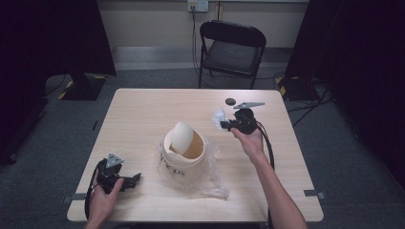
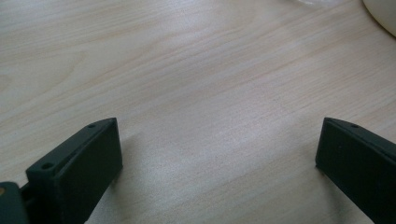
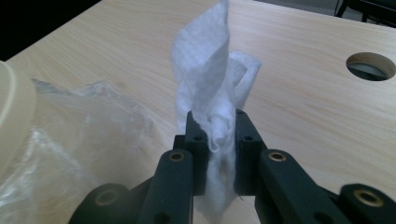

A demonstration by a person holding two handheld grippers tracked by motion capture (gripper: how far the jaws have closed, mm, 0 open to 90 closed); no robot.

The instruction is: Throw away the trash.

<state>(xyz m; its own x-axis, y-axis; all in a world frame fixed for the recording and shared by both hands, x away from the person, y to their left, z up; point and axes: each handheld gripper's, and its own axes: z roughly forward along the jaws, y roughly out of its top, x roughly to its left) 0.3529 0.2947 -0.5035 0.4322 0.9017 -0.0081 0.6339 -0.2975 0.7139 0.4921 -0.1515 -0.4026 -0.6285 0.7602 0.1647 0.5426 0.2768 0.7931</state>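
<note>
Right hand-held gripper point(image 3: 219, 126) pinches white tissue point(image 3: 210, 74) beside clear plastic bag point(image 3: 79, 140).

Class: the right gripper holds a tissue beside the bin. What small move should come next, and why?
Probably carry the tissue left toward the bin: the right gripper is shut on it, and the bin's flap looks tipped open. The left gripper rests open, apart.

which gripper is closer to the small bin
Right. The right gripper, shut on a tissue, is just beyond the bin; the left gripper sits farther off, toward the table's near-left corner.
</note>
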